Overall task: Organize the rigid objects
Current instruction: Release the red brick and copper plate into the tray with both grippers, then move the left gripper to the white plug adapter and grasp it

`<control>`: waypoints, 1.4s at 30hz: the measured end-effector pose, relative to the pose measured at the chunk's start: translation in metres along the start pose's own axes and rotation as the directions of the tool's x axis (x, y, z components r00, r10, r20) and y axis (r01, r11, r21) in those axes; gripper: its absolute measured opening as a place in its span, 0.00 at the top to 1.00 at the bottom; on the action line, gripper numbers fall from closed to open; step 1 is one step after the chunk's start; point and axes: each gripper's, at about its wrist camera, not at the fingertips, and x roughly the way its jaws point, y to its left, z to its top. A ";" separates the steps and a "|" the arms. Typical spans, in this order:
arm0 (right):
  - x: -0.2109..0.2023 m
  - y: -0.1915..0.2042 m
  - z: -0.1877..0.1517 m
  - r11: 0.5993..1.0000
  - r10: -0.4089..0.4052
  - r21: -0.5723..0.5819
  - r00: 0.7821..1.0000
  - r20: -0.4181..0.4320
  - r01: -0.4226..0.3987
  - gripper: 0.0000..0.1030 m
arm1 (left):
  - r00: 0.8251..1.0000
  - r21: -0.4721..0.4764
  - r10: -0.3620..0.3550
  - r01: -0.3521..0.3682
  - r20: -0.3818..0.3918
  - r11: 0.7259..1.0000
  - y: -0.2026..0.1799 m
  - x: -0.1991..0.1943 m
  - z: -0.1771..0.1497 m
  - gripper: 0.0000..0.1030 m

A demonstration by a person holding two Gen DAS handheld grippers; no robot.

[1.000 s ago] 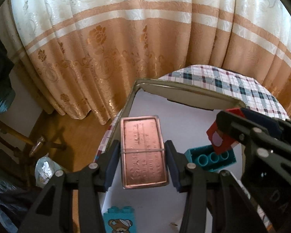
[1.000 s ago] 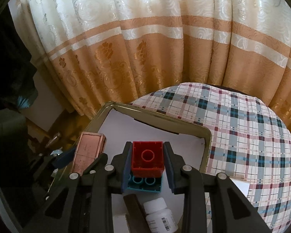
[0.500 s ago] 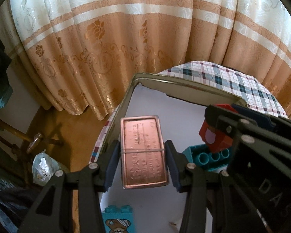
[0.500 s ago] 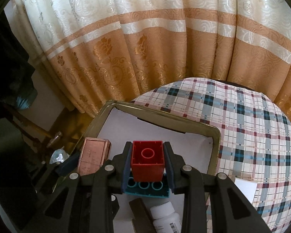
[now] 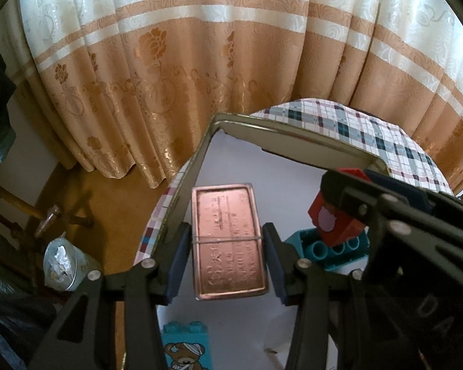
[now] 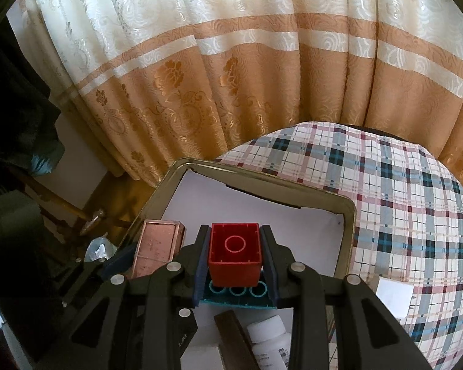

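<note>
The copper tin (image 5: 228, 243) is clamped between my left fingers (image 5: 178, 259), held lengthwise above the left side of the metal tray (image 5: 200, 160), embossed lid facing up, one thin band across its middle. My right fingers (image 6: 267, 259) are closed on the red brick (image 6: 234, 256), hollow underside toward the camera, held just over a teal brick (image 6: 237, 296) lying in the tray. Count: one tin, one red brick, two teal bricks, one tray. Second teal brick (image 5: 186, 348), bearing a bandaged-bear picture, appears in the left view only, at the tray's near edge. Right view only: one white bottle (image 6: 268, 339), one dark brown bar (image 6: 231, 336) beside it, and a white card (image 6: 395, 296) on the checked tablecloth (image 6: 401, 191). Left view only: a small metal pail (image 5: 64, 262) on the floor. The tray is lined with white paper and sits on the cloth-covered worktop, patterned curtain (image 6: 231, 61) behind.
</note>
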 end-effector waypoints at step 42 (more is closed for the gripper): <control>-0.083 -0.094 -0.028 0.967 0.053 0.241 0.989 0.135 -0.085 0.39 | 0.994 0.072 -0.039 0.032 0.106 0.997 -0.057 -0.046 -0.020 0.04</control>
